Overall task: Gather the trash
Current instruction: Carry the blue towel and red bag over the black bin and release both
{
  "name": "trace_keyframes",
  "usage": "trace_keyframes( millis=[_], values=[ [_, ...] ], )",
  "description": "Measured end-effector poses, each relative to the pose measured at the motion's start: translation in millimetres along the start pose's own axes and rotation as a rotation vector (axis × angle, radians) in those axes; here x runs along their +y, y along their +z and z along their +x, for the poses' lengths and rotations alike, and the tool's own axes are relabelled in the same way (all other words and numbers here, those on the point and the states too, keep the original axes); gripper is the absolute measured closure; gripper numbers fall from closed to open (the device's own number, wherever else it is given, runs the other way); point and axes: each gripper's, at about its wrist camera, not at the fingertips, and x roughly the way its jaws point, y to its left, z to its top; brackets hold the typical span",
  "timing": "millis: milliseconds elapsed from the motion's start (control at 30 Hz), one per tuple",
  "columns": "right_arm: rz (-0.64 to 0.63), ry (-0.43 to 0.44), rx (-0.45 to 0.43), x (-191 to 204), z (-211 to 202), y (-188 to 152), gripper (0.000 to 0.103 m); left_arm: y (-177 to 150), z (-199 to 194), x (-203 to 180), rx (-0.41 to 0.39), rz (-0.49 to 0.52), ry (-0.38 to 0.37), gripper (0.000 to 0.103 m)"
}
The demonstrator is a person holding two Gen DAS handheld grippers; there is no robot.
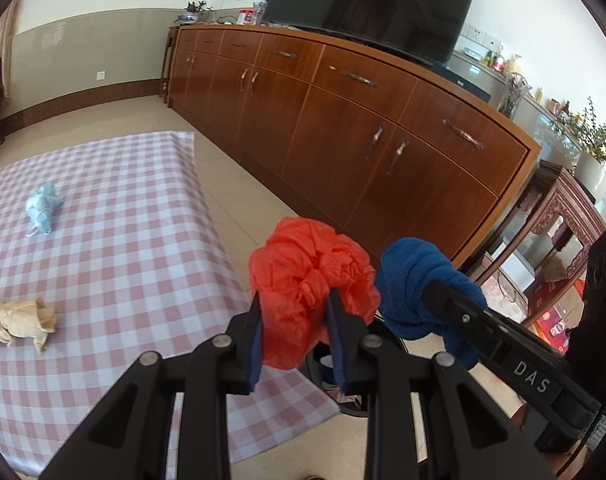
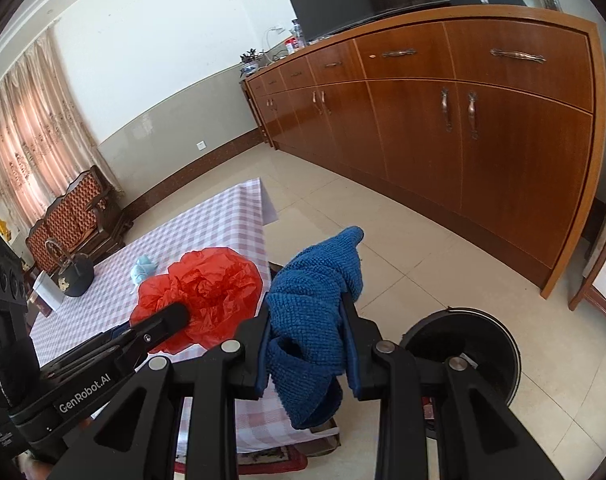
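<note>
My left gripper (image 1: 297, 334) is shut on a crumpled red plastic bag (image 1: 311, 276), held past the table's right edge; the same bag (image 2: 207, 284) and left gripper (image 2: 183, 314) show in the right wrist view. My right gripper (image 2: 309, 344) is shut on a bunched blue cloth (image 2: 315, 312), which hangs beside the red bag (image 1: 419, 288). A round black bin (image 2: 467, 348) stands on the floor just right of the blue cloth, partly hidden below the fingers in the left wrist view. On the checked tablecloth (image 1: 115, 248) lie a crumpled light-blue mask (image 1: 43, 208) and a beige crumpled wad (image 1: 15, 322).
A long wooden sideboard (image 1: 343, 120) with a dark TV (image 1: 375, 0) runs along the wall behind. A black kettle (image 2: 75, 272) and a white box (image 2: 49, 292) stand at the table's far end. Carved wooden chairs (image 2: 75, 216) stand beyond. Tiled floor (image 2: 403, 248) lies between table and sideboard.
</note>
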Motion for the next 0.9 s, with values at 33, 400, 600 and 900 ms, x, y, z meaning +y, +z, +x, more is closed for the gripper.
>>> trace_keyframes(
  millis=[33,400,600,900],
  values=[
    [0.011,-0.014,-0.001,-9,-3,0,0.072,-1,6,-8,0.01,0.008,-0.012,0.074],
    [0.126,-0.139,0.033,-111,-19,-14,0.072,-24,65,-74,0.14,0.073,-0.1,0.074],
    [0.192,-0.164,0.104,-159,-3,-29,0.072,-43,99,-93,0.21,0.08,-0.076,0.074],
    [0.277,-0.173,0.232,-199,44,-45,0.071,-64,147,-98,0.315,0.09,0.0,0.074]
  ],
)
